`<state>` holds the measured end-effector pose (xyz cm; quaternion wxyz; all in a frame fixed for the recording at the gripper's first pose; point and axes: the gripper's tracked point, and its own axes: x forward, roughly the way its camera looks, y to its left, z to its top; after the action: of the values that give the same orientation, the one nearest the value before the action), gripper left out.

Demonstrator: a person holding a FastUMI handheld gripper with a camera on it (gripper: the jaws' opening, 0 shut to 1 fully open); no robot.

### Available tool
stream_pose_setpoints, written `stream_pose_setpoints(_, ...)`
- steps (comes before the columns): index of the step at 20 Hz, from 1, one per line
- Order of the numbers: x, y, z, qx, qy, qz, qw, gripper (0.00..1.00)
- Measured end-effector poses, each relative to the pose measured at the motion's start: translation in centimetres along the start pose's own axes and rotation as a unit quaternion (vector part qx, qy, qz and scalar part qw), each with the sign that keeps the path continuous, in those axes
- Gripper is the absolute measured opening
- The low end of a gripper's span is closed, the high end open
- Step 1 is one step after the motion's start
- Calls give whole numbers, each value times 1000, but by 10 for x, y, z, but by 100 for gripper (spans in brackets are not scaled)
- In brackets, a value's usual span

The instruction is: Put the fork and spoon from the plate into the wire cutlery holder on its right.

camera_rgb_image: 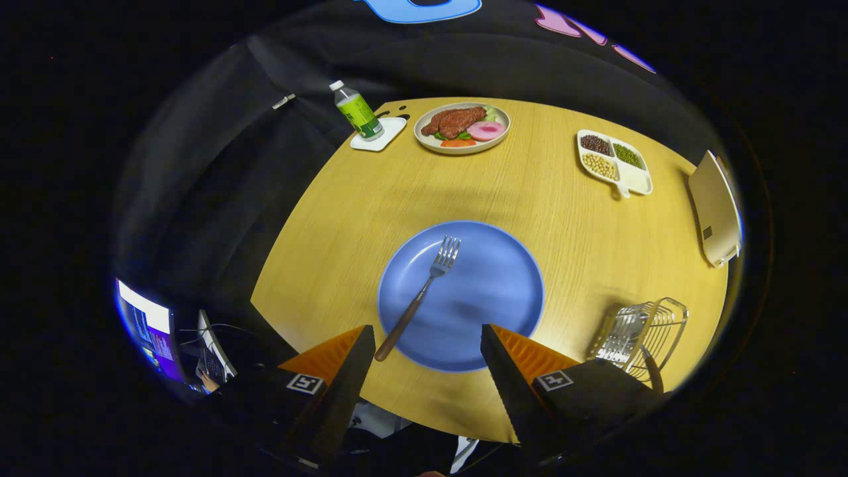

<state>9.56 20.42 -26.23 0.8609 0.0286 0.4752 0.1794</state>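
A blue plate [490, 298] lies on the round wooden table, just ahead of my fingers. A fork [419, 299] with a brown wooden handle rests on its left half, tines pointing away, handle end hanging over the near rim close to my left finger [351, 364]. My gripper [427, 331] hovers above the near rim, open, with nothing between its fingers. The wire cutlery holder [639, 338] stands right of the plate, beside my right finger [510, 371]. A dark brown handle [652, 371] sticks up out of it.
At the table's far side stand a green-labelled bottle [358, 111] on a white coaster, a plate of food [462, 126] and a white divided dish of beans [613, 160]. A beige flat object [715, 209] sits at the right edge. Screens [149, 328] glow off the table's left.
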Motion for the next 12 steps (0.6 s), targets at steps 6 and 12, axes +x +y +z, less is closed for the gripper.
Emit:
stream_pose_setpoints(6,53,0,-11,33,39,-20,998,100)
stream_pose_setpoints(12,76,-8,-15,57,44,-44,996,97)
